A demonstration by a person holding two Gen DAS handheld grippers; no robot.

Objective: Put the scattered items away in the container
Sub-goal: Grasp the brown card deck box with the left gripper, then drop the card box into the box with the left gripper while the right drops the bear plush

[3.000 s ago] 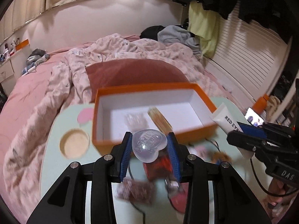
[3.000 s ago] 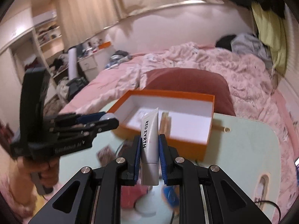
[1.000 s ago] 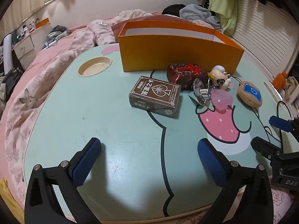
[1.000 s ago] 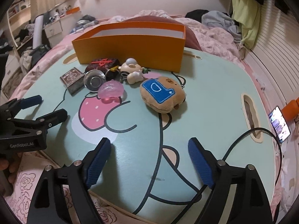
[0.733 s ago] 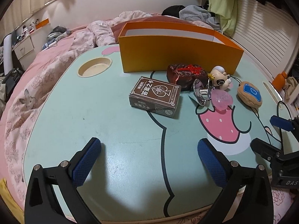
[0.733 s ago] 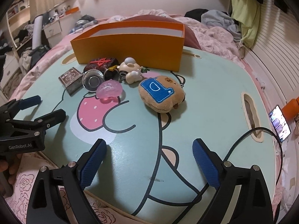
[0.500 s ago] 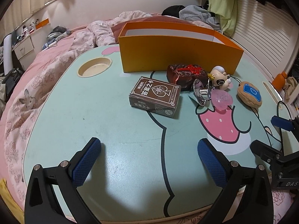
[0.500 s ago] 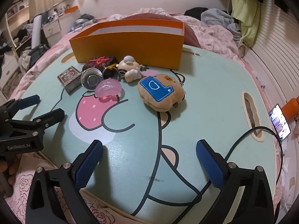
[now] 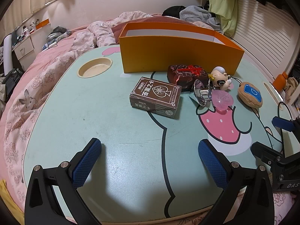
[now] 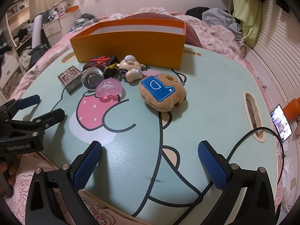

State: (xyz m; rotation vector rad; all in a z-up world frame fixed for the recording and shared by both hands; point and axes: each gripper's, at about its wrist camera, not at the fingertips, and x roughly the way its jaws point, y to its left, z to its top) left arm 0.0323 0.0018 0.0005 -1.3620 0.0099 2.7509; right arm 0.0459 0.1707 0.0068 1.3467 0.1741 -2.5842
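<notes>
Both grippers, left gripper [image 9: 150,150] and right gripper [image 10: 150,150], gaped wide and empty over the table's [image 9: 112,121] near edge; scattered items clustered beside the orange box [image 9: 168,56] at the far edge.

A mint-green lap table [image 9: 105,123] with a cartoon print carries an orange box [image 9: 176,56] at its far edge and, near that box, a brown card deck [image 9: 156,97], dark red block [image 9: 187,75], pink heart [image 9: 222,99], figurine keychain [image 9: 220,79] and bear plush [image 9: 250,94].
</notes>
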